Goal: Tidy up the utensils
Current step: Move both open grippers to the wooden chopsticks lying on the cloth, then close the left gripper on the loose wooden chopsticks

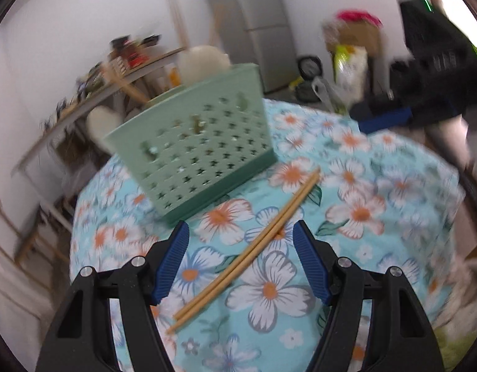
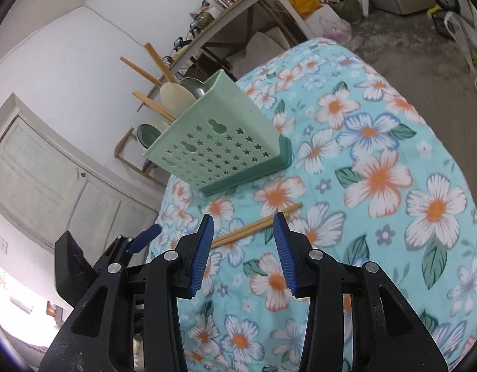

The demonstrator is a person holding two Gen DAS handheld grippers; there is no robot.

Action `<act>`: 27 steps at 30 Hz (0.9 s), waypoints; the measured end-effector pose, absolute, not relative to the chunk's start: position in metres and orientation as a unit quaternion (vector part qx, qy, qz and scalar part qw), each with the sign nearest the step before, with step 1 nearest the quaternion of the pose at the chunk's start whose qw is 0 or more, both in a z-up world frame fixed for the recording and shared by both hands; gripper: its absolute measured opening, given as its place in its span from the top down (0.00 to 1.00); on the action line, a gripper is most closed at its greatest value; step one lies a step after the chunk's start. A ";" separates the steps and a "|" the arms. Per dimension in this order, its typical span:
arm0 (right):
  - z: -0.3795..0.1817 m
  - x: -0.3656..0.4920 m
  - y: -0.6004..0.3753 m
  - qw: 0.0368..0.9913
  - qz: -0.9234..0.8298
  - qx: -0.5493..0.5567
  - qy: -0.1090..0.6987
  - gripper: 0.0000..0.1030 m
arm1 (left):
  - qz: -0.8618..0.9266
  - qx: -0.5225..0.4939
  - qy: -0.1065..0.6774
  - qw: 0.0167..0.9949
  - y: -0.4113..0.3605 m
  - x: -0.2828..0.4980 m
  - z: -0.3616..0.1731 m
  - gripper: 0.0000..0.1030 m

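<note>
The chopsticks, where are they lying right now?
The chopsticks lie flat as a pair on the floral tablecloth, just in front of the green utensil holder, apart from it, and between the left gripper's open fingers in its view.

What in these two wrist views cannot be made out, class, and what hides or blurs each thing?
- Utensil holder contents: in the right wrist view its wall hides the lower parts of the spoons and handles.
- Holder, left wrist view: motion blur smears what shows through the star holes.
- Chopsticks: the right gripper's finger covers part of their length.
- Right gripper, left wrist view: blurred, opening unreadable.
</note>
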State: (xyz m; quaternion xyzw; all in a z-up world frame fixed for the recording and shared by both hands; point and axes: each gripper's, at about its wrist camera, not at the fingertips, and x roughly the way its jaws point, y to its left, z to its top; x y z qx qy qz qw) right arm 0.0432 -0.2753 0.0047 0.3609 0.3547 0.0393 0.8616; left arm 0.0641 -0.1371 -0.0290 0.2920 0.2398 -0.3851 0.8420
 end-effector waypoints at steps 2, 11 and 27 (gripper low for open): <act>0.003 0.041 -0.277 0.860 0.040 0.363 0.356 0.61 | -0.389 0.320 0.229 0.833 -0.149 0.061 -0.035 0.36; -0.015 0.040 -0.288 0.849 0.044 0.381 0.363 0.61 | -0.398 0.396 0.211 0.800 -0.181 0.063 -0.058 0.49; -0.020 0.042 -0.300 0.845 0.042 0.394 0.360 0.61 | -0.407 0.453 0.205 0.766 -0.206 0.067 -0.085 0.84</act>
